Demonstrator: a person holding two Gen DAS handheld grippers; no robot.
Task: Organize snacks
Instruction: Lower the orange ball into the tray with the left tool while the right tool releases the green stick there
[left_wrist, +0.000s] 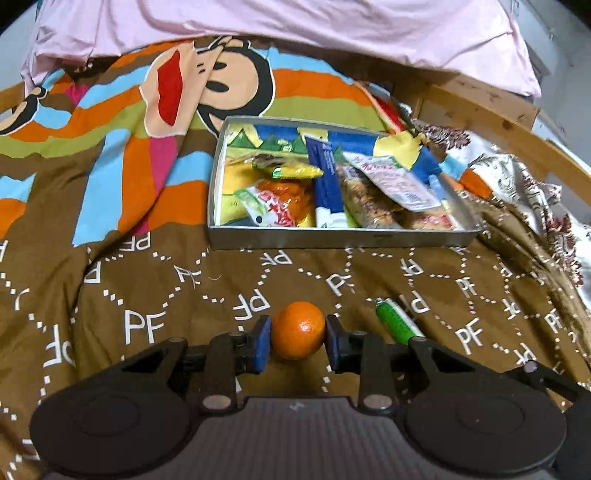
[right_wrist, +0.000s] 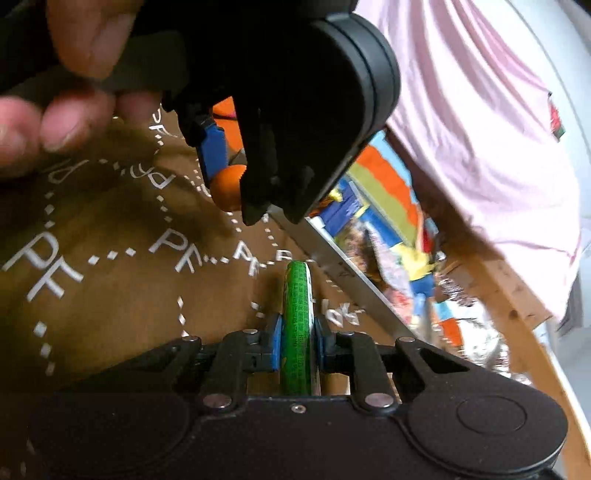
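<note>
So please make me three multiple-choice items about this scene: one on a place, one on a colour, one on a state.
1. Where is the tray of snacks?
A. on the patterned bedcover
B. on a wooden shelf
C. on the floor

2. What colour is the packet in the right gripper?
A. red
B. green
C. white

3. What is the state of the left gripper?
A. open and holding nothing
B. shut with nothing between its pads
C. shut on the orange

Answers: 1 A, the tray sits on the bedcover; 2 B, the packet between the pads is green; 3 C, both blue pads press the orange's sides.
</note>
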